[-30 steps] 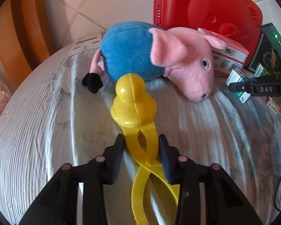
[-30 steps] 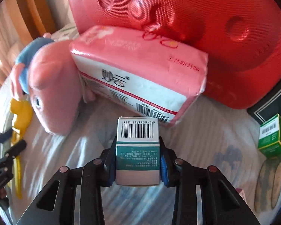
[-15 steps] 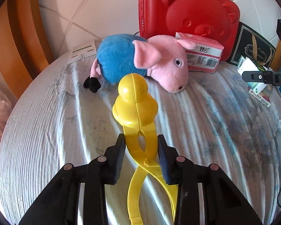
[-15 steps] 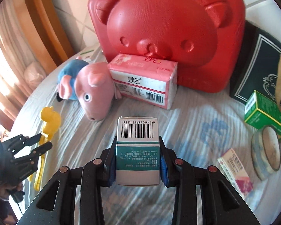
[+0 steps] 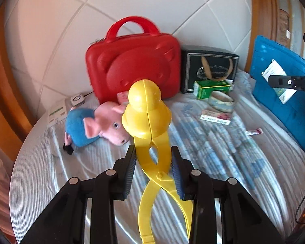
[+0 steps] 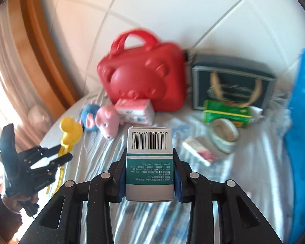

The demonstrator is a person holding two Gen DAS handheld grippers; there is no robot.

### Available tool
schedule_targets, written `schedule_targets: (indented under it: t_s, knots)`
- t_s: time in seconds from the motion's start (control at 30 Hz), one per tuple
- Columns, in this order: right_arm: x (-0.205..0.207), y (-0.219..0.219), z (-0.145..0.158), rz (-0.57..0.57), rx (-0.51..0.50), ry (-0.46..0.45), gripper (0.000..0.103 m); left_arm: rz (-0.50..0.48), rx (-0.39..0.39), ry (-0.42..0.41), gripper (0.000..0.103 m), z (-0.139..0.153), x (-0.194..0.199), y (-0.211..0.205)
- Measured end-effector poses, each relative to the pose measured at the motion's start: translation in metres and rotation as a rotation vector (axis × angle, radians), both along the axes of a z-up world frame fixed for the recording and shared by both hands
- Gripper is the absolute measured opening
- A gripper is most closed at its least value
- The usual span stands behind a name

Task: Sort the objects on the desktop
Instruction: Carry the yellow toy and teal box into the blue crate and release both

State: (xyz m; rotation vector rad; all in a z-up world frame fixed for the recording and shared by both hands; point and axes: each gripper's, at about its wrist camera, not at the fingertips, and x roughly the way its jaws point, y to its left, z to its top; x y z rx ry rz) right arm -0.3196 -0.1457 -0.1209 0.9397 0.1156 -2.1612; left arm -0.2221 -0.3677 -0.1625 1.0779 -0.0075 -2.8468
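The left tongs [image 5: 153, 162] grip a yellow duck clamp [image 5: 146, 111] by its crossed arms, just below the duck-shaped head, and hold it up clear of the table [image 5: 40, 172], which wears a pale striped cloth. The clamp's long handles trail back between the fingers. The right tongs [image 6: 149, 160] are clamped on a small white-and-teal box [image 6: 149, 162], barcode end upward, also off the table.

Down on the cloth a plush pig [image 5: 99, 124] in a blue top lies on its side, snout toward the middle. Behind it a red case [image 5: 134, 65] with a bear face stands upright against the tiled wall, and a pink tissue pack [image 6: 135, 111] lies touching its front. To the case's right stands a dark gift bag [image 5: 209, 67], with a green box [image 5: 212, 88] at its foot and a roll of tape [image 5: 221, 103] just in front of that. A small flat pink-and-white packet [image 5: 215, 117] lies beside the roll. A blue bin [image 5: 284, 101] sits at the far right edge
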Motion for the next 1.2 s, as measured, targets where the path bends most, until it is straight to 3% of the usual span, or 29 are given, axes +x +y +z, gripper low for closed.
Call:
schedule_targets:
  t_s: [0.17, 0.37, 0.63, 0.8, 1.07, 1.1, 1.13, 1.17, 1.2]
  knots:
    - [0.044, 0.101, 0.063, -0.203, -0.068, 0.113, 0.035, -0.217, -0.005, 0.087, 0.033, 0.044, -0.013, 0.073]
    - [0.095, 0.214, 0.121, -0.414, -0.104, 0.274, 0.035, -0.476, -0.015, 0.209, 0.033, 0.105, -0.033, 0.189]
    - [0.114, 0.351, 0.179, -0.582, -0.091, 0.398, 0.035, -0.718, 0.042, 0.355, 0.033, 0.183, -0.062, 0.356]
    - [0.094, 0.421, 0.200, -0.628, -0.088, 0.396, 0.035, -0.774, 0.071, 0.370, 0.033, 0.211, -0.082, 0.434]
    - [0.038, 0.498, 0.216, -0.708, -0.114, 0.359, 0.038, -0.747, -0.002, 0.365, 0.034, 0.242, -0.122, 0.515]
    - [0.034, 0.505, 0.216, -0.719, -0.118, 0.340, 0.048, -0.722, -0.037, 0.349, 0.037, 0.245, -0.129, 0.523]
    - [0.030, 0.511, 0.216, -0.732, -0.136, 0.328, 0.058, -0.685, -0.081, 0.333, 0.048, 0.247, -0.136, 0.528]
    - [0.029, 0.516, 0.218, -0.736, -0.164, 0.330, 0.075, -0.650, -0.128, 0.322, 0.062, 0.248, -0.140, 0.533]
    - [0.034, 0.518, 0.219, -0.735, -0.183, 0.341, 0.078, -0.619, -0.163, 0.335, 0.066, 0.248, -0.142, 0.535]
